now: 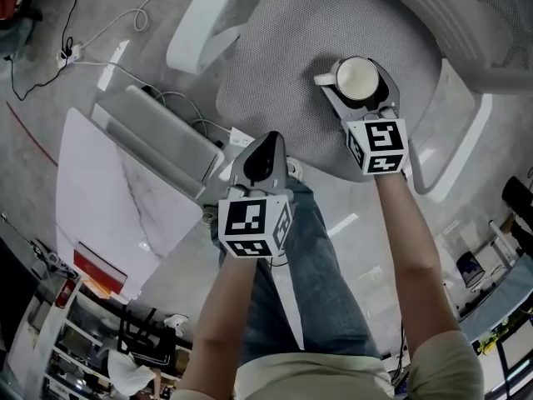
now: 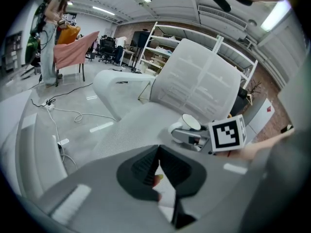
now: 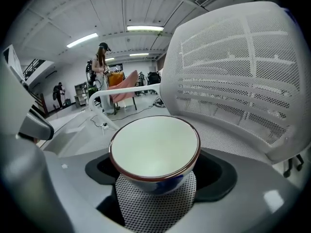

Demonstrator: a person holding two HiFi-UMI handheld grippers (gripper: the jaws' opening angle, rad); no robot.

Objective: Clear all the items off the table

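A white cup [image 1: 356,77] with a brown rim and blue marks on its side sits between the jaws of my right gripper [image 1: 358,90], which is shut on it. The cup hangs over the mesh seat [image 1: 283,73] of a white office chair. In the right gripper view the cup [image 3: 154,147] fills the middle, empty inside, with my right gripper [image 3: 155,181] round its base. My left gripper [image 1: 265,152] is shut with nothing in it, nearer the seat's front edge. From the left gripper view, my left gripper [image 2: 158,171] points at the seat, with the cup [image 2: 191,123] beyond.
The chair's mesh backrest [image 3: 228,72] rises right behind the cup, and its armrests [image 1: 204,19] flank the seat. A white marble table [image 1: 117,207] stands to the left. A power strip with cables [image 1: 71,54] lies on the floor. People stand far off [image 3: 101,62].
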